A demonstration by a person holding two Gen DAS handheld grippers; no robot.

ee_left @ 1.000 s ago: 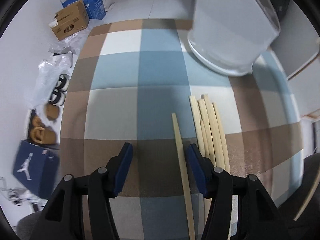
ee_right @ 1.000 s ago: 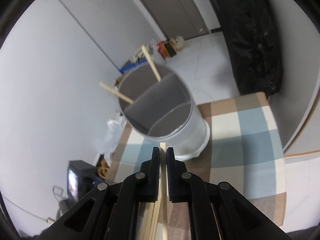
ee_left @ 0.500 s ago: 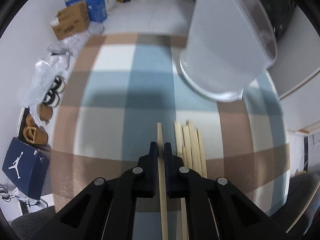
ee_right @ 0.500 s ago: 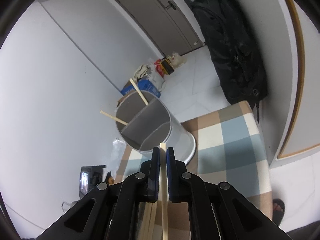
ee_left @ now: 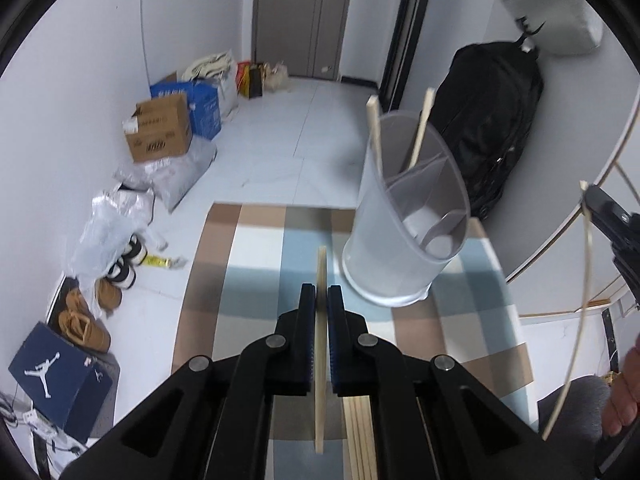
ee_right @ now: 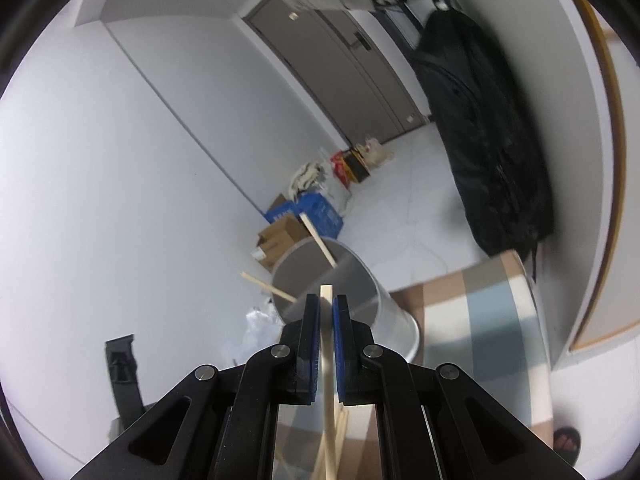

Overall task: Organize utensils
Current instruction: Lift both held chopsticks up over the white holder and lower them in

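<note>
We find the left gripper [ee_left: 321, 300] clamped on a single wooden chopstick [ee_left: 320, 356], which runs straight between its blue pads [ee_left: 307, 336] and sticks out a short way past the fingertips. Ahead of this gripper and to its right stands the translucent divided utensil holder [ee_left: 404, 240] on the checked tablecloth [ee_left: 256, 264]; two chopsticks [ee_left: 375, 136] already lean inside it, their tops above the rim. Below the gripper, just right of its held stick, lies a bundle of loose chopsticks [ee_left: 360, 436] on the cloth.

We find the right gripper [ee_right: 326, 308] likewise closed on one chopstick [ee_right: 328, 364], its tip just clear of the fingertips. The holder [ee_right: 384, 320] sits directly ahead of and below this gripper, with part of its rim hidden behind the jaws. In the left wrist view the right gripper shows at the far right edge, its stick hanging down, with part of a hand [ee_left: 624, 392] beneath it.
</note>
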